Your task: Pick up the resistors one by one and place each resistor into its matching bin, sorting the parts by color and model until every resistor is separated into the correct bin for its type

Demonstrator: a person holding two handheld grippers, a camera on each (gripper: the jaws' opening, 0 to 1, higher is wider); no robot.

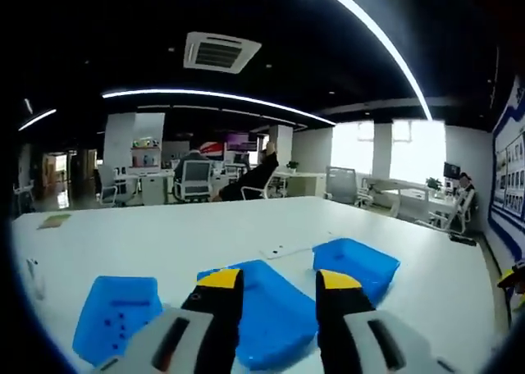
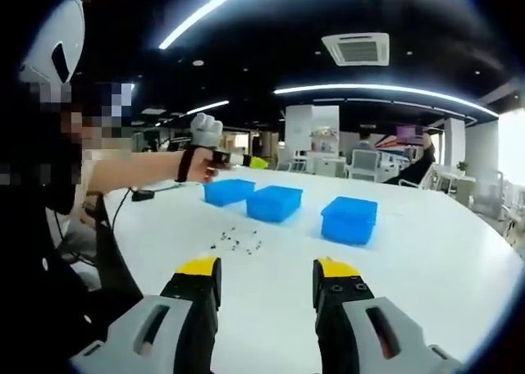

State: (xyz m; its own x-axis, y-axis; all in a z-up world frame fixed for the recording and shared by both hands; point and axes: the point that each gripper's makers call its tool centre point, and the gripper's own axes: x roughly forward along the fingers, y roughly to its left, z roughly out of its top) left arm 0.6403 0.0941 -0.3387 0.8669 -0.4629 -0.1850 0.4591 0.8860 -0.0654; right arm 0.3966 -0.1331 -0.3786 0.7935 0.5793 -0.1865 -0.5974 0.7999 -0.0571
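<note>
Blue bins sit on the white table (image 1: 164, 234) in the left gripper view: one bin (image 1: 117, 315) at 8 o'clock with dark specks inside, one bin (image 1: 271, 312) behind the left gripper (image 1: 279, 288), one bin (image 1: 357, 263) at 4 o'clock, jaws apart on nothing. Tiny dark resistors (image 2: 235, 241) lie loose mid-table in the right gripper view, three blue bins (image 2: 275, 202) past them toward 12 o'clock, right gripper (image 2: 267, 275) low with jaws apart and empty, left gripper (image 2: 238, 157) held out at 10 o'clock.

Glossy blue plastic bins (image 2: 274, 202), smooth table (image 2: 426, 251)
</note>
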